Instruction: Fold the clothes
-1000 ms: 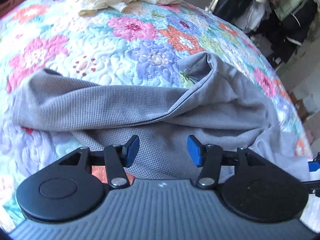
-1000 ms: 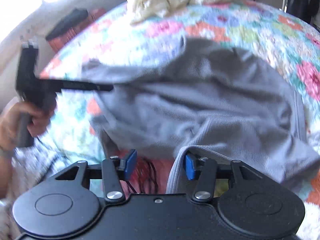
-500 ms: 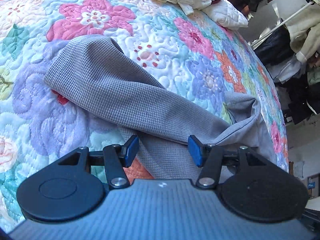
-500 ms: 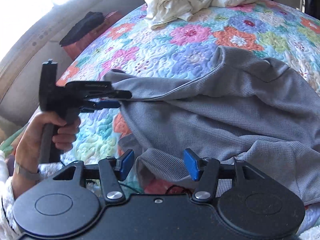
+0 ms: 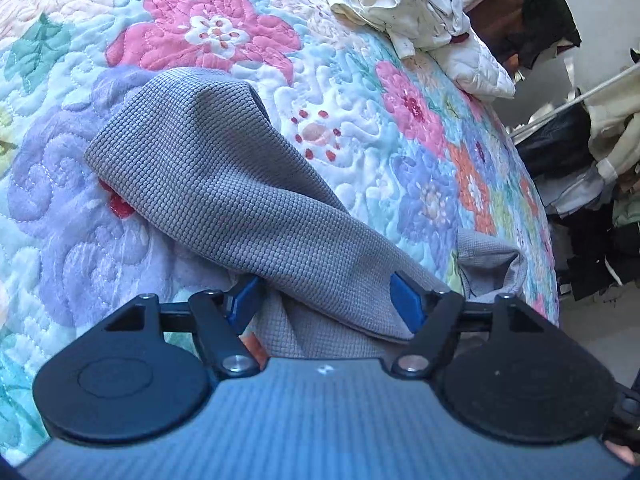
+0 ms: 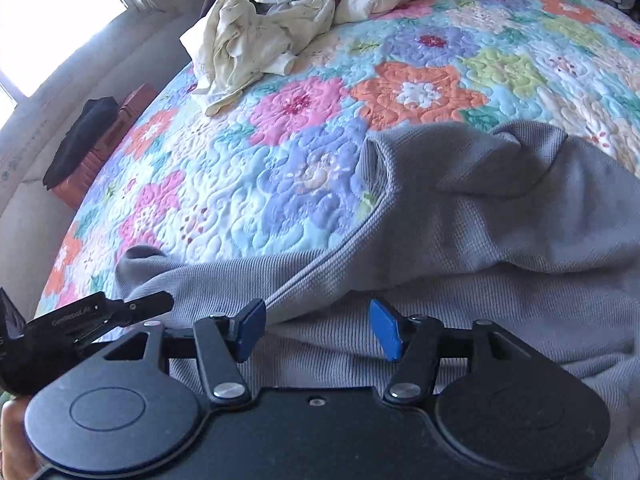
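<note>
Garment: the grey waffle-knit top lies crumpled on the bed's floral quilted cover, one long tube-shaped part stretched across the pink and lilac flowers.
Left view only: the weave of the grey knit up close; a rail of hanging clothes beyond the bed's far edge.
Right view only: the garment's wide body with a corded seam running down to the near edge; a bright window; a black cloth on a reddish-brown case by the wall.
Both views: a heap of cream and white crumpled clothes at the far end of the bed.
Left gripper: its blue-padded fingers are opening, the grey fold lying between them, pads not pressing it.
Right gripper: fingers opening over the grey hem, cloth under the gap, nothing clamped.
Writing: pale lettering on the left gripper's black arm in the right view, too small to read.
</note>
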The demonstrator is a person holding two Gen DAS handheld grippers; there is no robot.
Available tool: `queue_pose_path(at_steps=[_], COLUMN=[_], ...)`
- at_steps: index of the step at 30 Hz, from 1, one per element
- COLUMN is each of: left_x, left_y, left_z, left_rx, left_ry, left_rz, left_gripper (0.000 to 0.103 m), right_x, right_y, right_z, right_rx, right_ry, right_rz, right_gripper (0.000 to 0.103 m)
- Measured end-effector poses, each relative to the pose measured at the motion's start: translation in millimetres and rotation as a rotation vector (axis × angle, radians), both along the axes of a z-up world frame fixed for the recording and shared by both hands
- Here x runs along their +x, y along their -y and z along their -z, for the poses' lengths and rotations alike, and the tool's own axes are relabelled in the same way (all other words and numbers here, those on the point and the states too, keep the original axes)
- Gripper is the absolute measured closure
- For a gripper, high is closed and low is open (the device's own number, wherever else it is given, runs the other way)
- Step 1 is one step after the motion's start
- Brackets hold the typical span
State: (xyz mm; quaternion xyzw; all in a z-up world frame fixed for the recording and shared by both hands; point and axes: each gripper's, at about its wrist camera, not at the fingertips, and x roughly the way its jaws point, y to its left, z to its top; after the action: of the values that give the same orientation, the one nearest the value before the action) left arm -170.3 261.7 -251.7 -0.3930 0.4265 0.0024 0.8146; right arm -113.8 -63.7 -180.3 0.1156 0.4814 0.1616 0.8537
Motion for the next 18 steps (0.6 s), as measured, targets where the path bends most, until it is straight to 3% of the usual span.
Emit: queue_pose_path(at_steps=[1,3,5,7,8,9,10,11,13,16,18], left_x=[1.7,4.1,5.9,9.0,10.7,12.0,14.7,17.3,24.9,41.8,52.4], left_y=[1.2,5.1,9.8,13.0,14.8,18.8,26.4,33.9,47.5,52.9,56.1], left_z=[4.1,8.7,10.4,7.9,6.0,1.6,-5.4,-12.4,-28.5,-52.9,-73.9], left_rx=[-0.013,-0.004,0.029,0.08,0.11,0.162,0.242,0.322,0.464,0.511,0.531], left_ry=[-0.008,-0.013,-0.01,-0.007,-0.007,-0.006,0.01,0.026,0.078,0.178,0.26], left_rz=[-0.011,-0.016,-0.008,0.001,0.003,-0.004,0.01,0.023,0.04,0.028,0.017], left_gripper=[0.032,0.034,0.045,0.082,0.09,0.096,0.097,0.098,0.098,0.098,0.098], right_x=[7.7,19.6,30.3,36.9,40.5,45.2,49.8,53.9,59.7,69.4,82.1], right_y=[-1.4,0.4,0.1,-2.5,-3.2,-2.1,-0.4,4.0,13.0,8.9,8.0], right_z=[3.9,17.2,32.6,47.3,54.0,58.9,62.8,62.6,51.9,14.9,-12.4], right_rx=[0.005,0.019,-0.023,-0.084,-0.11,-0.125,-0.133,-0.118,-0.074,-0.152,-0.191], right_ry=[0.022,0.053,0.057,0.081,0.091,0.095,0.099,0.11,0.17,0.36,0.439], right_rz=[0.013,0.051,0.098,0.108,0.111,0.11,0.112,0.124,0.144,0.098,0.077], right_gripper=[0.036,0.022,0.022,0.026,0.04,0.072,0.09,0.097,0.1,0.1,0.1])
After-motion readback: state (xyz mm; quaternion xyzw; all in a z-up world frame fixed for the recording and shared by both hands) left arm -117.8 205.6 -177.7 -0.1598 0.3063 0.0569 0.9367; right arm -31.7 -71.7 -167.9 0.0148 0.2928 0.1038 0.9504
